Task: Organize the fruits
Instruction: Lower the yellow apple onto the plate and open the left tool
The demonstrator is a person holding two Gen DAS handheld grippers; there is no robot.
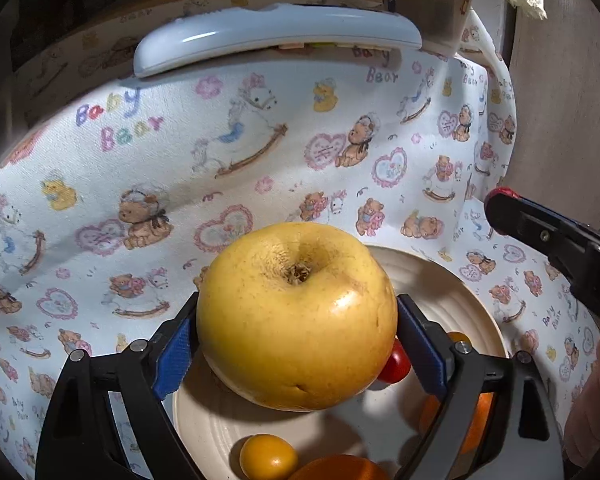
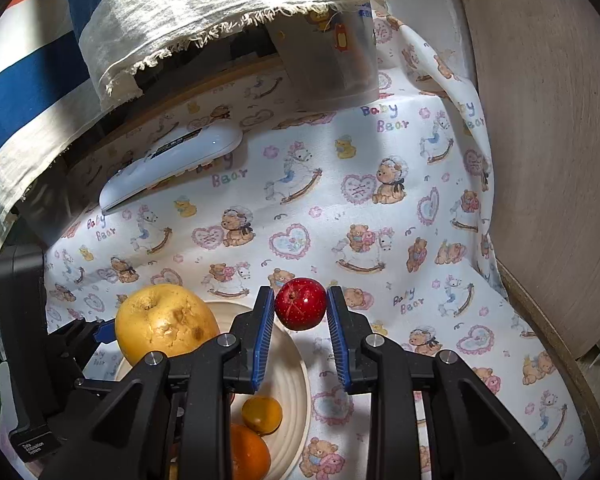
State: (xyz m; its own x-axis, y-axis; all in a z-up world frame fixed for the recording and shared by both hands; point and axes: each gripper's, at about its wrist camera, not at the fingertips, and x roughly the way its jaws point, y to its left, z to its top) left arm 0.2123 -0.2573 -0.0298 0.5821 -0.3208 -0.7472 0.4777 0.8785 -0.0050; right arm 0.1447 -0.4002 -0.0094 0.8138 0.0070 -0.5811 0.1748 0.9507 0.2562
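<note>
Left wrist view: the left gripper (image 1: 296,336) holds a large yellow apple (image 1: 296,316) over a cream plate (image 1: 440,280), its blue pads (image 1: 174,358) pressing the widest part of the fruit from either side with the jaws spread wide. Below the apple lie a small red fruit (image 1: 396,364), a small yellow fruit (image 1: 267,457) and an orange (image 1: 476,420) on the plate, which stands on a printed cloth (image 1: 140,184). The apple looks heavy, firm and smooth-skinned, so a hold across its broadest girth seems safest; hard pressure would probably bruise it. Right wrist view: the right gripper (image 2: 300,312) is clamped, fingers nearly together, on a small red apple (image 2: 300,303) held just beyond the plate (image 2: 296,364) rim, above the cloth (image 2: 380,240). This fruit looks light, hard and glossy, hence likely to slip; the grip across its middle suits it. The yellow apple (image 2: 166,324) appears at left over the plate, with the small yellow fruit (image 2: 262,414) and the orange (image 2: 246,452) lying below.
</note>
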